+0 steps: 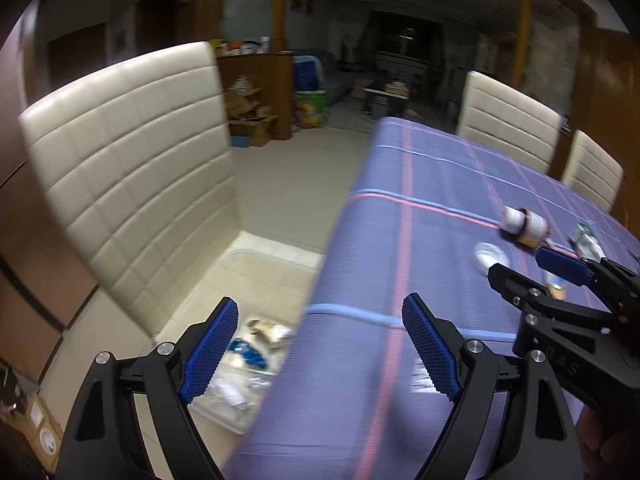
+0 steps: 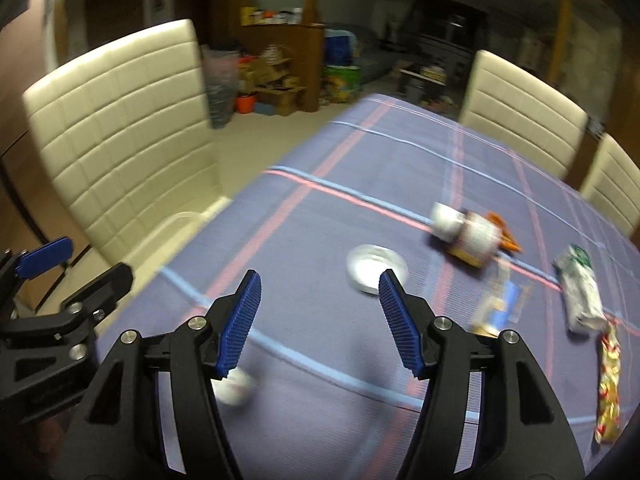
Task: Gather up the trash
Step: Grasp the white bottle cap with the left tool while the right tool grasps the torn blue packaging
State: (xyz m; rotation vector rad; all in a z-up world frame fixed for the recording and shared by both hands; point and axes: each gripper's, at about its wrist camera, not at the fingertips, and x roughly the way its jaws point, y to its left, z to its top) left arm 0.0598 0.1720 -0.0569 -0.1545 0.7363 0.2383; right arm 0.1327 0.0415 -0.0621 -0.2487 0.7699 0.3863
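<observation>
My left gripper (image 1: 320, 320) stands open and empty over the table's left edge, above a clear bin (image 1: 276, 254) that holds several wrappers and crumpled pieces. My right gripper (image 2: 320, 284) hangs open and empty over the purple tablecloth (image 2: 320, 220). Ahead of it lie a white round lid (image 2: 372, 268), a toppled bottle (image 2: 468, 232) with a white cap, a clear plastic wrapper (image 2: 500, 300), a green-and-white packet (image 2: 580, 292) and a gold-and-red wrapper (image 2: 608, 384). A white crumpled piece (image 2: 236, 388) lies on the cloth below its left finger. The picture is blurred.
A cream padded chair (image 1: 132, 160) stands to the left of the table, with the bin on its seat. Two more cream chairs (image 2: 520, 108) line the far side. Boxes and clutter (image 2: 276, 80) fill the floor beyond. The right gripper (image 1: 514, 262) shows at the left wrist view's right edge.
</observation>
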